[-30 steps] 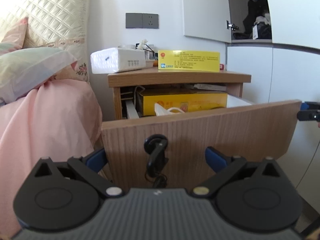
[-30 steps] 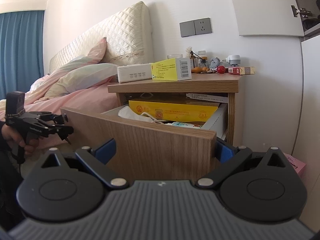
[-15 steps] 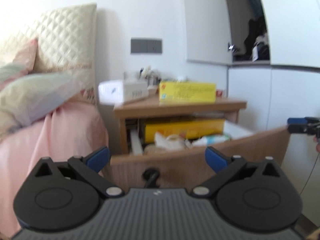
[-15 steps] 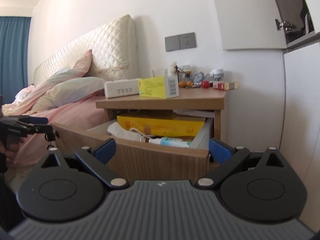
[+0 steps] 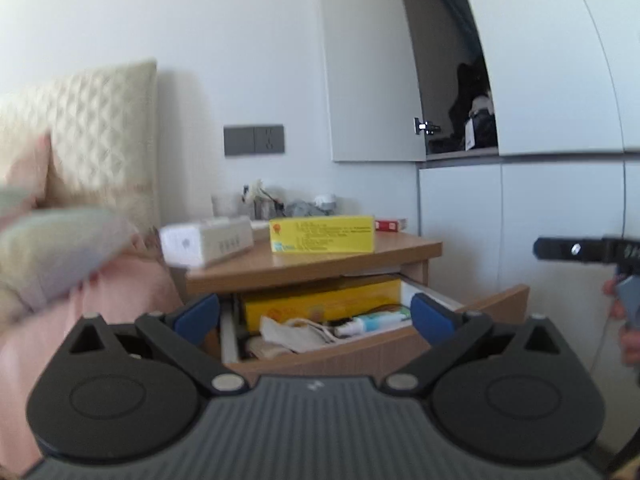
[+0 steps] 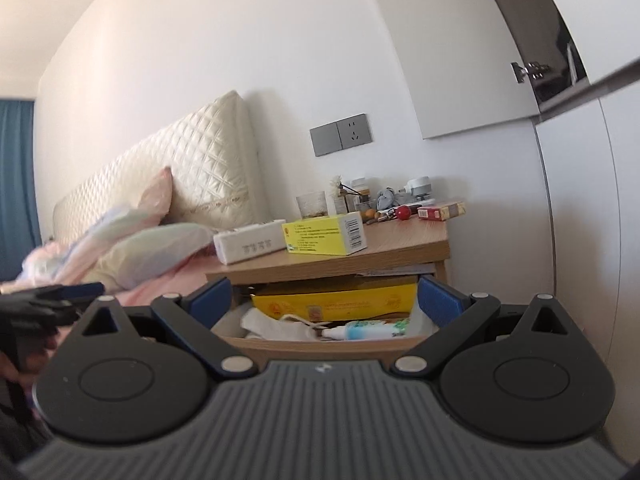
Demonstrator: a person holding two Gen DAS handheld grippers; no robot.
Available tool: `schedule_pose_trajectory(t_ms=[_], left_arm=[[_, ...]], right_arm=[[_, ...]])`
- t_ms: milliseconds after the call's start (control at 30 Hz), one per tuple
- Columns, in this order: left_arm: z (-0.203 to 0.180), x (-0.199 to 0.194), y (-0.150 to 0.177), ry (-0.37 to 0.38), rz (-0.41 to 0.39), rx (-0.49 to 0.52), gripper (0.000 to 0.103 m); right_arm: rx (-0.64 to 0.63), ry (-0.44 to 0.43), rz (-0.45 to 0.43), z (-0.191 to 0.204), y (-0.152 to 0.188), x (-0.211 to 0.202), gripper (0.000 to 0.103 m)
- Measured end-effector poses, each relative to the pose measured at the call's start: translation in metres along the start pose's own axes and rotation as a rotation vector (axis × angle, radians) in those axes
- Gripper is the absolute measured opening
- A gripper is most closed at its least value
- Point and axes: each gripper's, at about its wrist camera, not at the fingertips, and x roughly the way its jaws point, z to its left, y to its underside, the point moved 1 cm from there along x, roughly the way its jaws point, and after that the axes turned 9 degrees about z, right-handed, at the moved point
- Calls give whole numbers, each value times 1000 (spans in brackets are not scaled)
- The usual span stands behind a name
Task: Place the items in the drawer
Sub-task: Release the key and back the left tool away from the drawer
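Wooden drawer (image 6: 320, 346) open; two yellow boxes (image 6: 325, 235), one white box (image 6: 250, 245); both grippers' fingers (image 6: 210, 304) spread, empty.

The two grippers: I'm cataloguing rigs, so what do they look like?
The left gripper and the right gripper match: ribbed grey body with a small white logo, black round hubs with angled black link arms and silver pins, blue finger pads. No sleeve is visible.

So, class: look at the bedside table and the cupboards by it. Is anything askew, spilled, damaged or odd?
Nothing is spilled or damaged. The drawer stands open and crammed, the tabletop is cluttered with small things, and one upper cupboard door hangs ajar.
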Motion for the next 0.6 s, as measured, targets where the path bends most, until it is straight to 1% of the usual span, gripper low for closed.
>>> schedule_pose_trajectory(t_ms=[100,200,267,333,500,600], left_arm=[[-3,-5,-1,-16,-8,16,103],[-2,-6,0,-15,17,-36,103],[-4,-7,2,-28,12,-24,103],[-6,-8,4,-46,9,-8,103],[-7,-10,6,-50,13,-18,103],[-5,-8,7,-47,35,-33,103]], right_arm=[[-18,18,3,20,0,-4,102],[-8,38,7,35,-5,-7,102],[7,43,0,42,-8,-11,102],[14,57,-1,48,-10,-15,102],[16,92,6,59,-8,-22,102],[42,95,-6,59,-5,-27,102]])
